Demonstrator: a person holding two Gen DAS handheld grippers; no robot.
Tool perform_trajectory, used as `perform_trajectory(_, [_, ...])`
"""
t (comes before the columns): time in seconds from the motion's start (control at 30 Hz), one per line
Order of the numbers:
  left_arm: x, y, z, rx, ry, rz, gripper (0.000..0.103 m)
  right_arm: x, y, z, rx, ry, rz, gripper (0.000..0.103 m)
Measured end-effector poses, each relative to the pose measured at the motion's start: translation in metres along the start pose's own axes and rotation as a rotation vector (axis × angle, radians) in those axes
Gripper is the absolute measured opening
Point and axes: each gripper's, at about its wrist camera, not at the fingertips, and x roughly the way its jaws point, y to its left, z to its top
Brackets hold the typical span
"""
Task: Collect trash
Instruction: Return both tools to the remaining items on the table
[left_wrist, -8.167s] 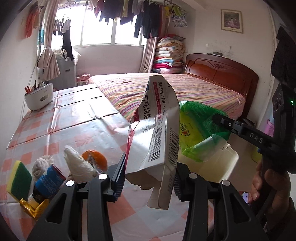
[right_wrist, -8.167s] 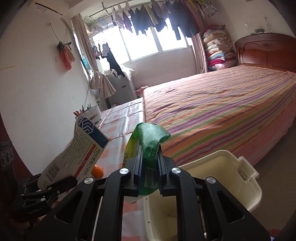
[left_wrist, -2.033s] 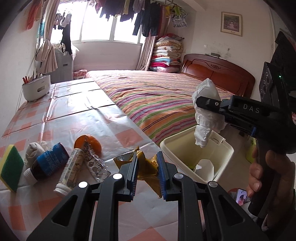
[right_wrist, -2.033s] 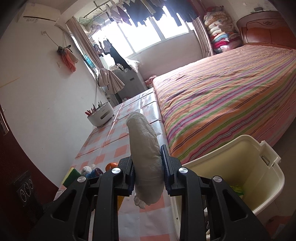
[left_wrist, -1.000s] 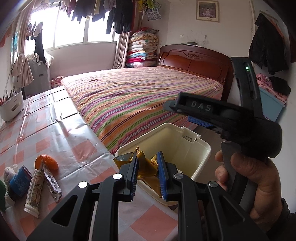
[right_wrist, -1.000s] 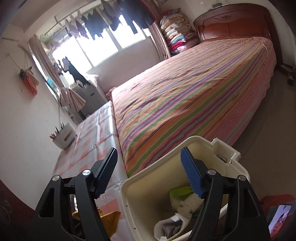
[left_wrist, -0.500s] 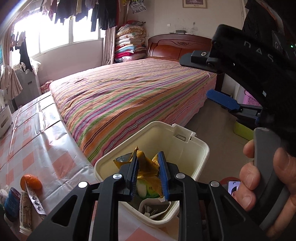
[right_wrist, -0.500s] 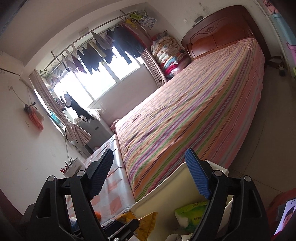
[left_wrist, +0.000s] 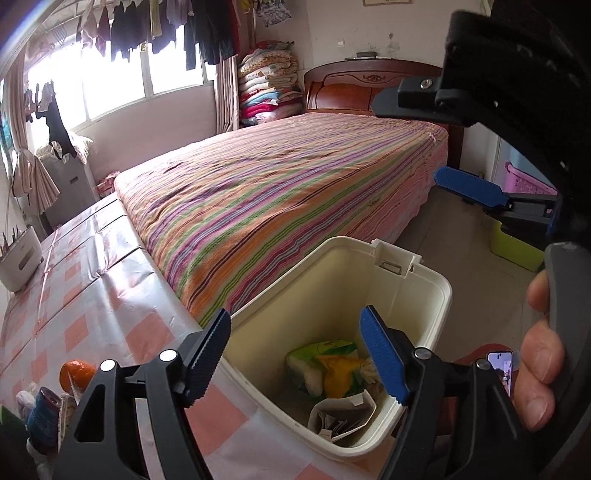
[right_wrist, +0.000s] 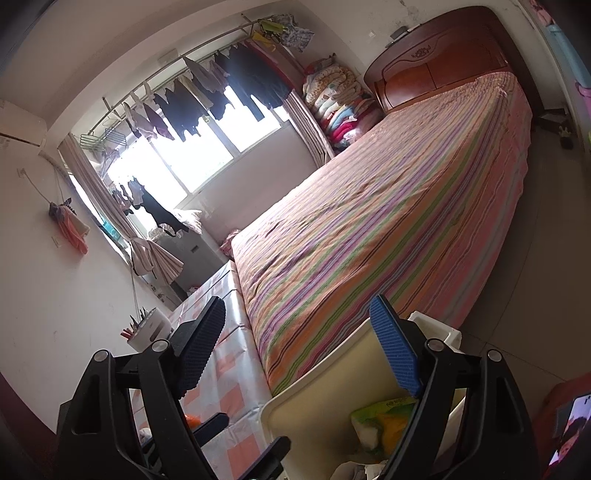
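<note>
A cream plastic bin (left_wrist: 417, 273) stands on the floor beside the checked table (left_wrist: 110, 295). In it lie a yellow wrapper (left_wrist: 338, 373), a green packet (left_wrist: 317, 349) and a folded white carton (left_wrist: 343, 413). My left gripper (left_wrist: 299, 354) is open and empty above the bin's near side. My right gripper (right_wrist: 299, 347) is open and empty, held higher over the bin (right_wrist: 332, 391); in the left wrist view it shows at the upper right (left_wrist: 443, 147). On the table's near left lie an orange (left_wrist: 75, 373) and a blue-labelled bottle (left_wrist: 42, 417).
A striped bed (left_wrist: 288, 184) runs along the table's right edge behind the bin. A white pen holder (left_wrist: 18, 258) stands at the table's far left. A green tub (left_wrist: 513, 247) and a pink basket (left_wrist: 528, 184) stand on the floor at right.
My left gripper has opened and let go of the yellow wrapper, which now lies in the bin. The right gripper has stayed open and risen a little.
</note>
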Motion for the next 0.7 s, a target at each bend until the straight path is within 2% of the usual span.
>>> perform_trajectory(0.17, [-0.045, 0.038, -0.017, -0.017, -0.089, 0.084, 0.071, 0.007, 0.017, -0.012, -0.033, 0.037, 0.025, 0.081])
perform_trajectory(0.23, [-0.067, 0.059, -0.025, -0.026, -0.152, 0.147, 0.071, 0.011, 0.029, -0.019, -0.056, 0.057, 0.042, 0.081])
perform_trajectory(0.33, [-0.097, 0.093, -0.035, -0.072, -0.236, 0.277, 0.079, 0.018, 0.049, -0.030, -0.092, 0.080, 0.063, 0.081])
perform_trajectory(0.4, [-0.113, 0.116, -0.038, -0.126, -0.272, 0.363, 0.079, 0.023, 0.065, -0.038, -0.116, 0.099, 0.084, 0.081])
perform_trajectory(0.47, [-0.125, 0.138, -0.040, -0.197, -0.287, 0.416, 0.079, 0.027, 0.078, -0.045, -0.131, 0.115, 0.104, 0.081])
perform_trajectory(0.6, [-0.141, 0.175, -0.052, -0.351, -0.341, 0.458, 0.080, 0.035, 0.108, -0.058, -0.146, 0.157, 0.170, 0.081])
perform_trajectory(0.7, [-0.140, 0.198, -0.064, -0.463, -0.322, 0.463, 0.080, 0.037, 0.128, -0.069, -0.169, 0.180, 0.214, 0.085])
